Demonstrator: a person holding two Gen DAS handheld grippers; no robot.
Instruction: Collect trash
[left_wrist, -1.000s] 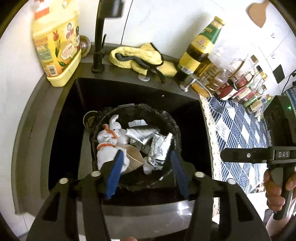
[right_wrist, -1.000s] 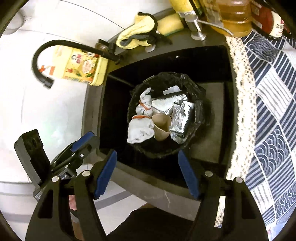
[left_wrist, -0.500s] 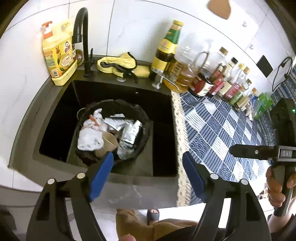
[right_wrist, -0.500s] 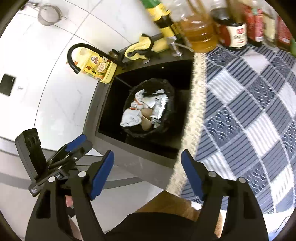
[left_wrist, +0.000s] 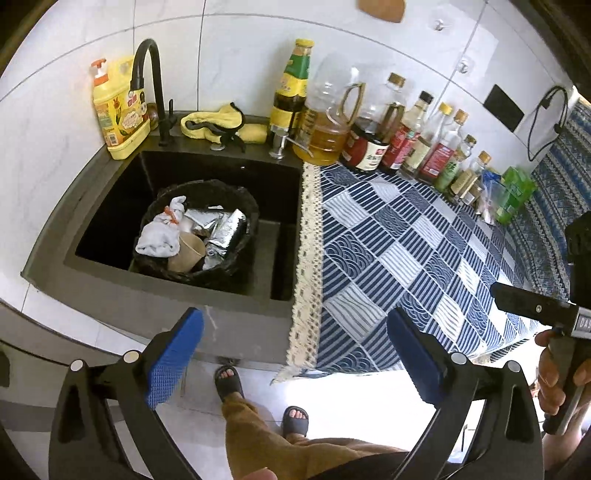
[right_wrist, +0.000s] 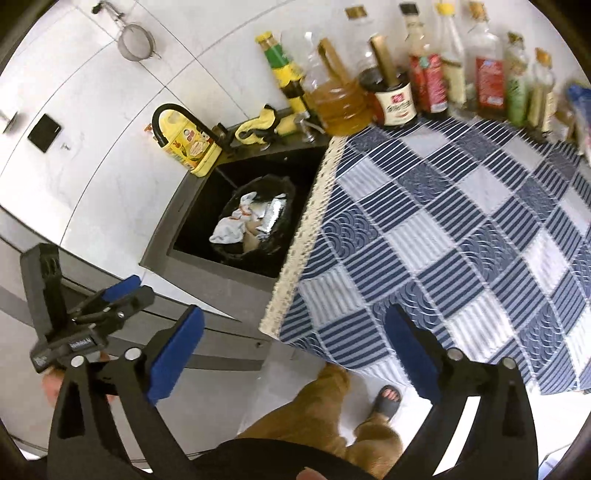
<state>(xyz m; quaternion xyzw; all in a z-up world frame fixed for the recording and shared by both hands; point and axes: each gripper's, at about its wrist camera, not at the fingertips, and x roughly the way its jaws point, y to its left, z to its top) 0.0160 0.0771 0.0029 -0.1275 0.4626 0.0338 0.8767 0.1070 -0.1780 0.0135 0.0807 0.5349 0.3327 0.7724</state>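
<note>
I see the bin (left_wrist: 236, 206) sitting in the black sink (left_wrist: 110, 206), left of centre in the left wrist frame and above my left gripper (left_wrist: 295, 354). It is lined with a black bag that folds over its rim. Inside it, on the left, lies a white bundle (left_wrist: 159, 236) tied with an orange band. A tan paper cup (left_wrist: 186, 253) lies on its side just beside the bundle, mouth toward the lower right. Crumpled silver foil wrappers (left_wrist: 225, 232) fill the right half, touching the cup.

My left gripper's blue pads (left_wrist: 173, 363) stand wide apart with nothing between them, low in the frame over the floor and the sink's front edge. In the right wrist frame my right gripper (right_wrist: 291, 354) is the same: pads spread, empty, at the bottom of the frame, well apart from the bin (right_wrist: 275, 236), which shows small at centre left.

A blue checked cloth (left_wrist: 406, 251) covers the counter to the right of the sink, its lace edge hanging at the sink's side. Bottles (left_wrist: 373, 122) line the wall at the upper right. A yellow soap jug (left_wrist: 118, 110) and a black tap (left_wrist: 155, 85) stand at the upper left, a yellow rag (left_wrist: 218, 123) next to them.
</note>
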